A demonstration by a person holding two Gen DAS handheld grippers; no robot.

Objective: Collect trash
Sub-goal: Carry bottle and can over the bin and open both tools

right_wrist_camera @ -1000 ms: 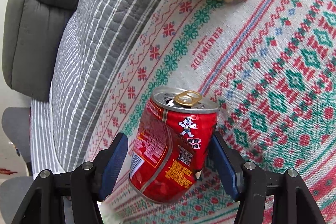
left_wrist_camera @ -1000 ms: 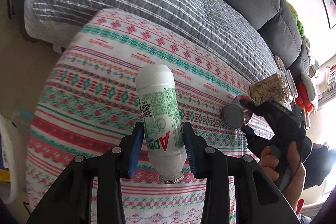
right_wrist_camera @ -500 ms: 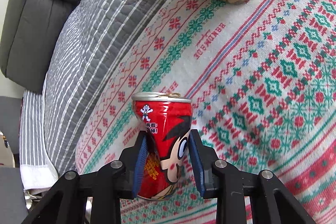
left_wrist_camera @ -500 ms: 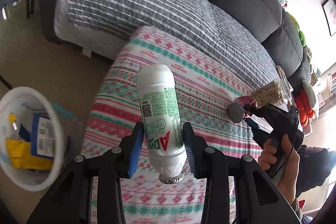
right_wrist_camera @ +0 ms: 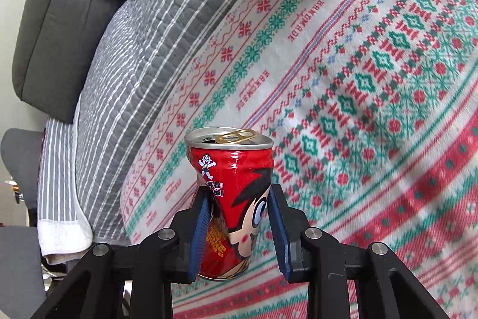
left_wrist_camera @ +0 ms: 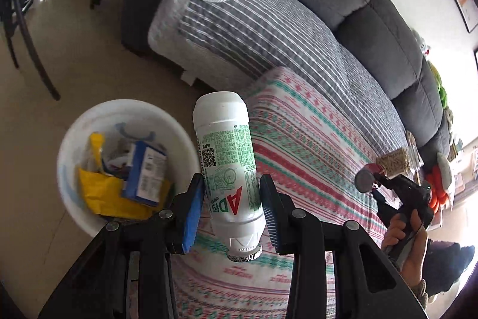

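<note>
The white plastic bottle [left_wrist_camera: 228, 169], judged light and stiff, is clamped mid-body by the left gripper [left_wrist_camera: 231, 210]; the thin red can [right_wrist_camera: 231, 199] is dented where the right gripper [right_wrist_camera: 239, 224] has closed on it.

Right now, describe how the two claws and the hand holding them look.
The left claw and right claw match: black angular plastic arms with round silver bolts and ridged blue pads on the fingers. A bare hand grips the black handle; no cables show.
</note>
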